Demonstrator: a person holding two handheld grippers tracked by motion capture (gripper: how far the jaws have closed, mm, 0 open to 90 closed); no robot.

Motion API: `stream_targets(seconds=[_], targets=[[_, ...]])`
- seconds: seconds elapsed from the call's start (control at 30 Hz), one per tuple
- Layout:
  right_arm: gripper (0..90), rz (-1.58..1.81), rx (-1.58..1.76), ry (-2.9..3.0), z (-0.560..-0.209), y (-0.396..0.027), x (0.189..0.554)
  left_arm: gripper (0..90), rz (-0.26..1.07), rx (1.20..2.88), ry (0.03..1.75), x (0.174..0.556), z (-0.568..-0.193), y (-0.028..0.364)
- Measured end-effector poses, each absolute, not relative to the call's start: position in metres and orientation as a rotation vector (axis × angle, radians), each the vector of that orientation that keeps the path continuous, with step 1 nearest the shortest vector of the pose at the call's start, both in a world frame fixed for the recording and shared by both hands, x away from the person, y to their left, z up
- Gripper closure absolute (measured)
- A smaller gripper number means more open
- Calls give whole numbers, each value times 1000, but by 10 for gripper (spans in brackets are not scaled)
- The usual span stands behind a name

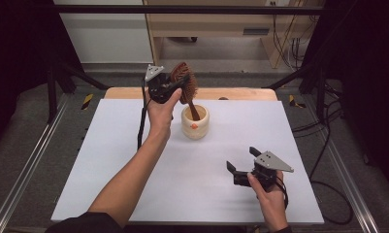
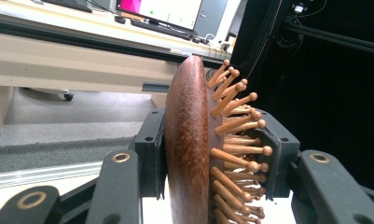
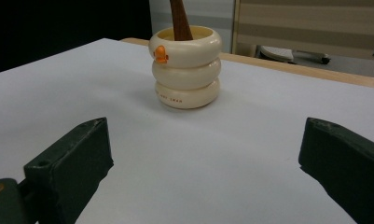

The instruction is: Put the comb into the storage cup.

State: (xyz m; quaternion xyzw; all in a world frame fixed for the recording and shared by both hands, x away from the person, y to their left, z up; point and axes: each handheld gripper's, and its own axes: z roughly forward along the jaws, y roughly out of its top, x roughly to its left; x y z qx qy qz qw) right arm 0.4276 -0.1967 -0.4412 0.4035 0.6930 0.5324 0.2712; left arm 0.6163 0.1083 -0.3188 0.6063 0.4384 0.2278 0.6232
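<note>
Right gripper amid bare table

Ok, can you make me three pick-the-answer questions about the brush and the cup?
1. Where is the hairbrush handle?
A. flat on the table
B. inside the cup
C. on the floor

2. What colour is the cup?
A. cream
B. blue
C. black

3. How is the right gripper?
A. open, holding nothing
B. shut on the cup
C. shut on the brush

Answers: 1 B, the handle dips into the cup while the left gripper clamps the brush head. 2 A, it is cream with a small orange mark. 3 A, its jaws stand apart over bare table.
</note>
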Motion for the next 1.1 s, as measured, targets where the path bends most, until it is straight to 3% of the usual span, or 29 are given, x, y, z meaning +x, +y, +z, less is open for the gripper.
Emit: stream_targets(seconds=[1.1], targets=[[30,1438,1090,1864,-441,-197,428,513,495,1403,1018,619,-329,101]])
